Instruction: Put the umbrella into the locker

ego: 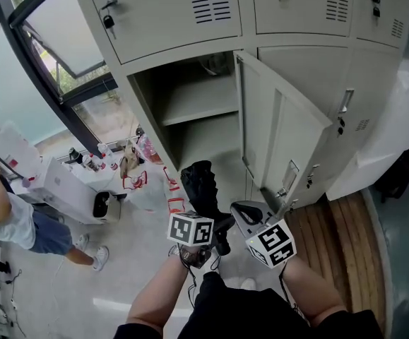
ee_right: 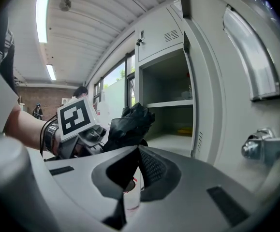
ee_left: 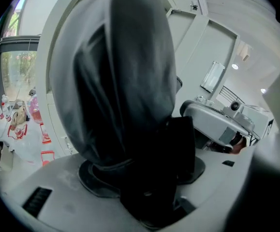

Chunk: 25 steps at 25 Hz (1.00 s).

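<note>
**Item 1, umbrella** (ego: 201, 183) (ee_left: 125, 81) (ee_right: 128, 124). Black, folded, its fabric bunched and crumpled. It is clamped at its lower end between the jaws of the left gripper and rises up and forward from them. It is outside the locker, in the air short of the open compartment.

**Item 2, left gripper** (ego: 205, 214) (ee_left: 144, 182). Its jaws stand wide and pinch the umbrella's lower end. The umbrella fills most of the space ahead of them.

**Item 3, right gripper** (ego: 245, 210) (ee_right: 136, 166). Its jaws are pressed together with nothing between them. It sits just beside the left gripper. The umbrella is ahead of its jaws and a little to their left.

**Item 4, locker** (ego: 151, 111) (ee_right: 166, 95). Pale grey metal, one compartment of a bank of them. It lies ahead of and above both pairs of jaws. A shelf (ego: 200, 99) divides it. Something small and yellowish lies on its floor; I cannot tell what.

**Item 5, locker door** (ego: 282, 136) (ee_right: 236, 81). Swung open, close to the right of the right gripper's jaws, with a latch on its edge.

**Item 6, surroundings.** Well off to the left of the jaws are a person (ego: 10, 217) and a white box (ego: 70, 186) on the floor. A strip of wooden flooring (ego: 338, 239) lies to the right.
</note>
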Motion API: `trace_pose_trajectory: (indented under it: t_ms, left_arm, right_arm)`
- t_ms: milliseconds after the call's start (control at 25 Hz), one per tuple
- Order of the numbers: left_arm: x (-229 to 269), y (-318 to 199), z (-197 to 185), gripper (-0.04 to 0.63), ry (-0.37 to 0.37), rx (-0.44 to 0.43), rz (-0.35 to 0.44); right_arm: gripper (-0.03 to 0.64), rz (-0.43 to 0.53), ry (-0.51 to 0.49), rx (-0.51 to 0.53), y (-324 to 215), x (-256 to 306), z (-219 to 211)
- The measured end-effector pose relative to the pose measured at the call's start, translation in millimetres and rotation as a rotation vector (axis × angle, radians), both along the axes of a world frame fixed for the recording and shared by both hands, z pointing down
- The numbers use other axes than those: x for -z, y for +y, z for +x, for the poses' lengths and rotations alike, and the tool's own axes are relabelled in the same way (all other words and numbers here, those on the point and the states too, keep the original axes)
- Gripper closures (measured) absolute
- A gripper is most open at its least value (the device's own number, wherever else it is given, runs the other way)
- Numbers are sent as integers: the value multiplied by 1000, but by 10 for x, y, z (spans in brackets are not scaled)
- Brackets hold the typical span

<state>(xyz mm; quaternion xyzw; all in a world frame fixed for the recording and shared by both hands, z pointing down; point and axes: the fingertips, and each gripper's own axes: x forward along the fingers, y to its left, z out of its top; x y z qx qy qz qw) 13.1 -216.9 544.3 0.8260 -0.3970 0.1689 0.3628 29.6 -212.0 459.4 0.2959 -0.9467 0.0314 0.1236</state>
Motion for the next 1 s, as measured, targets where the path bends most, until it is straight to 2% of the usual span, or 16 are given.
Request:
trace_pose_trajectory:
  t_ms: [480,1000]
  left_arm:
    - [7,-693,-181,325,51,-25,-43]
    - [14,-1269,-301,325,107,-46,-95]
  right_arm:
    - [563,11,7,-56,-344,28,-152]
    - [563,-30,51,-110,-514,-127,-266]
